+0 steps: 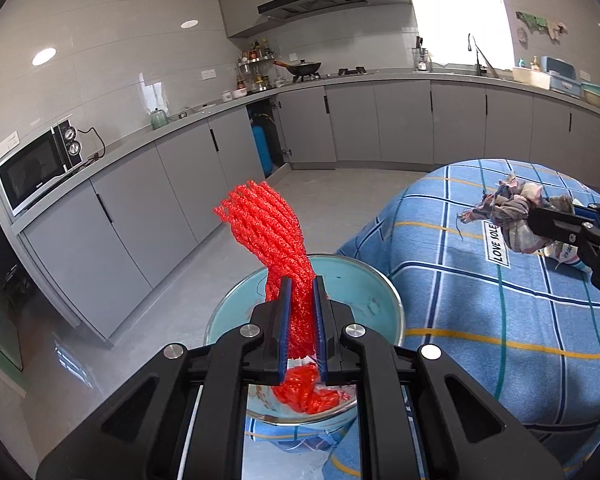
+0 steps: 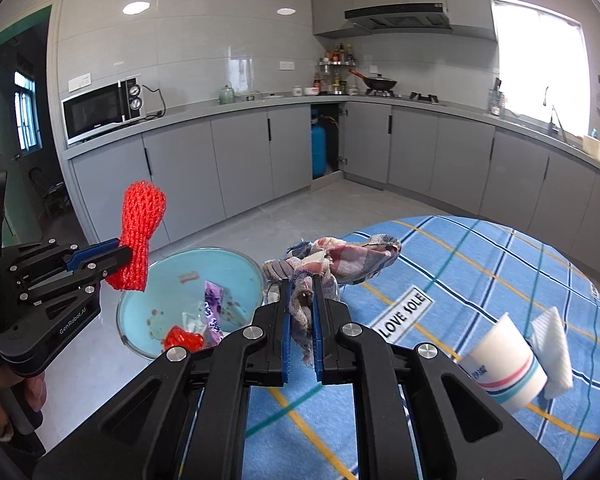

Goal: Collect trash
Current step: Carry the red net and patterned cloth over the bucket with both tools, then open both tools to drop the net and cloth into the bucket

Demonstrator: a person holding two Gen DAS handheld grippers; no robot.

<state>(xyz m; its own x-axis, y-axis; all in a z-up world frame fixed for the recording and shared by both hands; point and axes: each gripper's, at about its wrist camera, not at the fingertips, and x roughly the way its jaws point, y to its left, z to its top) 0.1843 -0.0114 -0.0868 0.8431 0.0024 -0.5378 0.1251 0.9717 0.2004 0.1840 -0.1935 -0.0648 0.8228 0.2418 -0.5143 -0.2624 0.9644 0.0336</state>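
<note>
My left gripper (image 1: 302, 285) is shut on a red foam net sleeve (image 1: 266, 224), held upright above a light blue round bin (image 1: 364, 280) beside the table. In the right wrist view the left gripper (image 2: 125, 255) holds the red net sleeve (image 2: 140, 232) over the bin's (image 2: 168, 276) left rim. My right gripper (image 2: 303, 285) is shut on a crumpled checked rag (image 2: 340, 258) above the table edge next to the bin; the left wrist view shows the right gripper (image 1: 534, 216) with that rag (image 1: 512, 204). Inside the bin lie a purple wrapper (image 2: 214, 306) and a red net scrap (image 2: 182, 338).
A table under a blue plaid cloth (image 2: 460, 276) carries a tipped paper cup (image 2: 504, 364) and a white folded tissue (image 2: 552, 344). Grey kitchen cabinets (image 2: 240, 160), a microwave (image 2: 100, 112) and a blue gas cylinder (image 2: 318, 152) line the far walls. A hand (image 2: 28, 392) grips the left tool.
</note>
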